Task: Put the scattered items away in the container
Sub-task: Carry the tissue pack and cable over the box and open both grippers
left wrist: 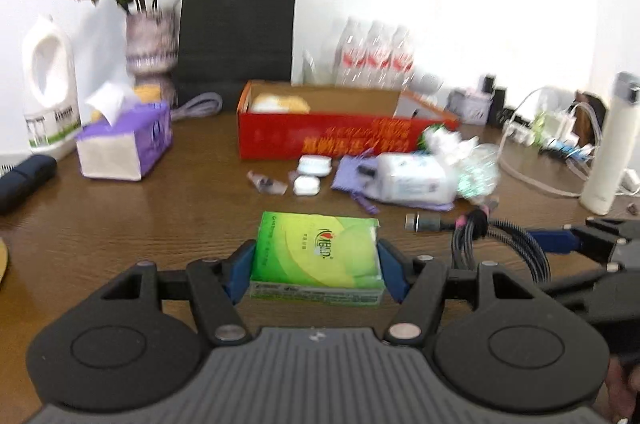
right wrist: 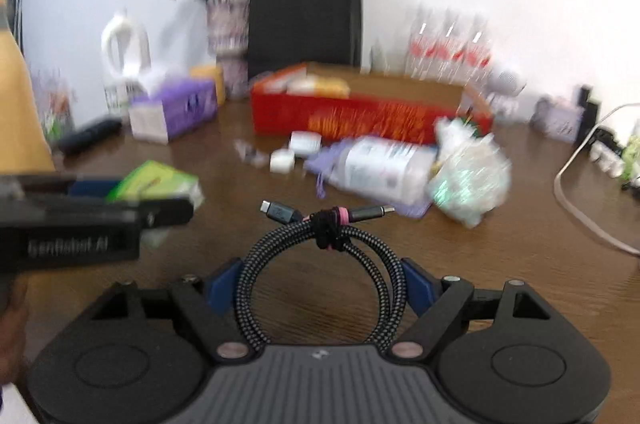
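Observation:
My left gripper (left wrist: 317,264) is shut on a green tissue pack (left wrist: 316,252), its blue pads pressing both sides above the brown table. The right wrist view shows that pack (right wrist: 160,180) at the left. My right gripper (right wrist: 322,276) is shut on a coiled braided cable (right wrist: 256,264), which stays sharp against the blurred scene. The open red box (left wrist: 320,140) stands farther back at the centre, with something pale inside. In front of it lie two small white cases (left wrist: 314,165), a wipes pack (left wrist: 412,180), a purple pouch (left wrist: 352,176) and crumpled plastic (left wrist: 476,176).
A purple tissue box (left wrist: 124,144), a vase of flowers (left wrist: 150,52), a white jug (left wrist: 50,84) and a black paper bag (left wrist: 238,28) line the back left. Water bottles (left wrist: 376,52) stand behind the box. A white flask (left wrist: 608,152) and tangled cords (left wrist: 552,140) are at the right.

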The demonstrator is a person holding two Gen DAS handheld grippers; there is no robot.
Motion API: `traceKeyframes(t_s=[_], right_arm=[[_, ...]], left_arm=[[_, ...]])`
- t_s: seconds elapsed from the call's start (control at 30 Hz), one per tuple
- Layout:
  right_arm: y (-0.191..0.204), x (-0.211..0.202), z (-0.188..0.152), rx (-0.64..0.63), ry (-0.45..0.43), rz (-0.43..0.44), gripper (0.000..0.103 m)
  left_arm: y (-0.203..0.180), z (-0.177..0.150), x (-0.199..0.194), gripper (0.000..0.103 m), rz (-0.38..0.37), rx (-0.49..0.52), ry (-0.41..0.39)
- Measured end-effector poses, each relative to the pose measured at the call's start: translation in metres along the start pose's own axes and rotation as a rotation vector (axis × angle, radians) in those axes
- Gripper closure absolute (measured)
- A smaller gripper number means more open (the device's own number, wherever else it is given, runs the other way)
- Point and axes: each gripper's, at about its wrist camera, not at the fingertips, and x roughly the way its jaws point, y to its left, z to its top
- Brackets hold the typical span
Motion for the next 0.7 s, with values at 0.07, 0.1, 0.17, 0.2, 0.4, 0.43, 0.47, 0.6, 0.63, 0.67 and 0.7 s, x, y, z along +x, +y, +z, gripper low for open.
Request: traceKeyframes(t_s=[0.07, 0.1, 0.17, 0.2, 0.4, 0.43, 0.47, 0.6, 0.63, 0.67, 0.7], right_arm=[[0.002, -0.022, -0.006, -0.009, -0.062, -0.012, 0.021], [0.002, -0.034, -0.011, -0.007, -0.094, -0.019, 0.021], [-0.002, -0.054, -0.021, 0.016, -0.137, -0.034, 0.021], [-0.005, -0.064, -0.026, 0.034, -0.160, -0.039, 0.021], [-0.018, -0.099, -0.051, 0.075, -0.251, -0.058, 0.020], [-0.019, -0.097, -0.051, 0.080, -0.251, -0.062, 0.020], [-0.021, -0.094, -0.049, 0.082, -0.252, -0.066, 0.020], [-0.028, -0.079, -0.031, 0.085, -0.246, -0.065, 0.020], [-0.032, -0.072, -0.023, 0.095, -0.244, -0.057, 0.020], [-0.036, -0.066, -0.015, 0.105, -0.240, -0.050, 0.020], [-0.040, -0.058, -0.005, 0.111, -0.240, -0.046, 0.020]], left_arm=[[-0.007, -0.004, -0.021, 0.038, -0.002, -0.007, -0.047], [-0.011, -0.007, -0.031, 0.038, 0.003, -0.001, -0.068], [-0.019, -0.015, -0.054, 0.038, 0.036, 0.014, -0.114], [-0.021, -0.019, -0.064, 0.038, 0.045, 0.019, -0.136], [-0.032, -0.037, -0.089, 0.038, 0.029, 0.052, -0.245], [-0.033, -0.036, -0.085, 0.038, 0.023, 0.050, -0.241], [-0.033, -0.034, -0.081, 0.038, 0.021, 0.044, -0.236], [-0.029, -0.016, -0.058, 0.038, 0.019, 0.012, -0.212], [-0.028, -0.008, -0.051, 0.038, 0.018, 0.001, -0.211], [-0.026, 0.001, -0.043, 0.038, 0.014, -0.010, -0.211], [-0.026, 0.010, -0.035, 0.038, 0.006, -0.016, -0.211]])
